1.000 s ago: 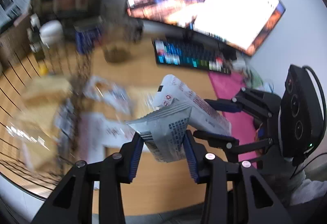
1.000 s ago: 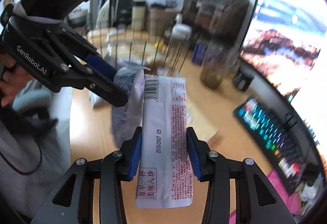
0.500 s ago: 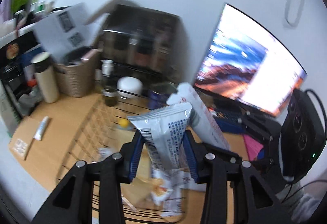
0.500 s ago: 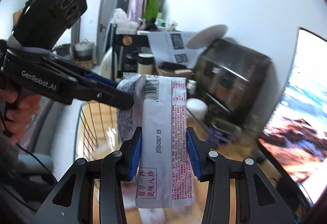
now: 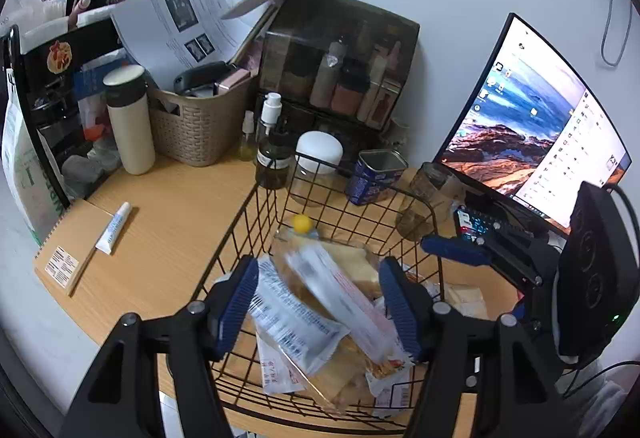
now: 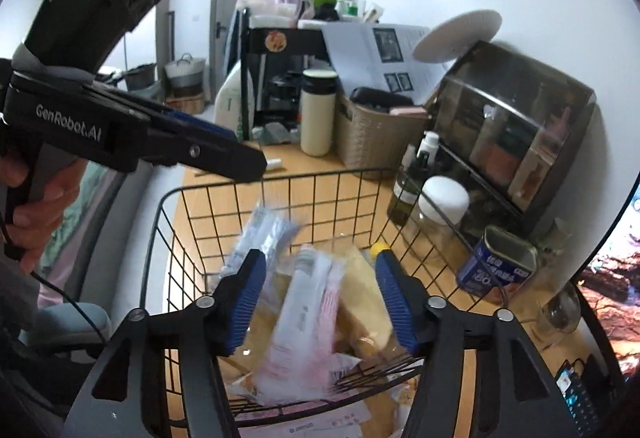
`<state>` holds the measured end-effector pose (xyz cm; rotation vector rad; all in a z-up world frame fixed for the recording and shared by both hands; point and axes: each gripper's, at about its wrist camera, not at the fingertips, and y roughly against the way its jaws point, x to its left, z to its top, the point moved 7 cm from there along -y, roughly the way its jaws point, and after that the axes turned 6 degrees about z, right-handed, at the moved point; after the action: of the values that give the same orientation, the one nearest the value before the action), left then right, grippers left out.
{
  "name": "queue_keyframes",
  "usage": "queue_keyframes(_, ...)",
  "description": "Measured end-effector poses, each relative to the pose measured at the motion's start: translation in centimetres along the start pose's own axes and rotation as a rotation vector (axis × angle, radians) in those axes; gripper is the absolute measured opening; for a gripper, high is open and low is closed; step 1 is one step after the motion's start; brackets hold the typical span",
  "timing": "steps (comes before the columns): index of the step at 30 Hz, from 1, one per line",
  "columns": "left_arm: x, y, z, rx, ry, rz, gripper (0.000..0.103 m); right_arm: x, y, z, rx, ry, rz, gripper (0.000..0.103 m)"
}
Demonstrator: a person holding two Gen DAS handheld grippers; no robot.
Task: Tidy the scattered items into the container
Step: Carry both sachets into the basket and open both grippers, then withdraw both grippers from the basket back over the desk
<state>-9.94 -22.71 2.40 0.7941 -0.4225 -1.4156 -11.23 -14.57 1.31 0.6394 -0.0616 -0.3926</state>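
- left gripper (image 5: pixel 320 302): jaws have just been opening, now well apart; the grey-white snack packet (image 5: pixel 296 318) shows between them, blurred, no pad pressing it — released, dropping into the wire basket (image 5: pixel 256 210).
- right gripper (image 6: pixel 322 298): jaws have just been opening too, apart; the pink-white packet (image 6: pixel 304 314) is loose between them, blurred, falling onto the pile in the basket.
- handling, as a judgement: packets are light, soft, crinkly, slick film; contents probably crush, so pinch the flat sealed edge or across the narrow middle, lightly.
- basket sits at the near edge of the wooden desk (image 5: pixel 160 222), already holding several packets and bread-like packs.
- small white tube (image 5: pixel 114 228) lies on a notebook (image 5: pixel 68 258) at the desk's left edge, outside the basket.
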Motion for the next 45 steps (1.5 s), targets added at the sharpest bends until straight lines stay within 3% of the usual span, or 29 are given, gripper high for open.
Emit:
queue_keyframes(7, -1.6, 0.1, -0.4, 0.012, -0.024, 0.0, 0.069, -0.5, 2.3, 0.0, -0.037, -0.009, -0.015, 0.059)
queue_keyframes(14, -5.6, -0.4, -1.7, 0.044, -0.081, -0.04, 0.069, -2.3, 6.2, -1.9, -0.053, -0.053, -0.068, 0.059)
queue_keyframes(25, -14.8, -3.3, -7.5, 0.2, -0.227, -0.14, 0.069, -5.7, 12.6, -8.8, 0.007, -0.09, -0.141, 0.059)
queue_keyframes(27, -16.5, -3.4, -8.4, 0.186, -0.258, -0.124, 0.075, -6.1, 13.1, -10.4, 0.031, -0.083, -0.14, 0.059)
queue_keyframes(30, -18.9, -3.7, -10.1, 0.242, -0.297, -0.158, 0.075, -7.2, 13.3, -13.0, 0.079, -0.081, -0.135, 0.059)
queue_keyframes(33, -20.2, -3.5, -10.8, 0.215, -0.331, -0.129, 0.075, -8.6, 12.9, -15.1, 0.112, -0.094, -0.128, 0.059)
queue_keyframes(37, -21.2, -5.2, -12.8, 0.307, -0.328, -0.146, 0.075, -10.4, 11.1, -17.1, 0.146, -0.13, -0.088, 0.059)
queue_keyframes(45, -20.7, -9.3, -15.6, 0.421, -0.29, -0.119, 0.075, -11.1, 7.0, -18.0, 0.193, -0.118, -0.029, 0.052)
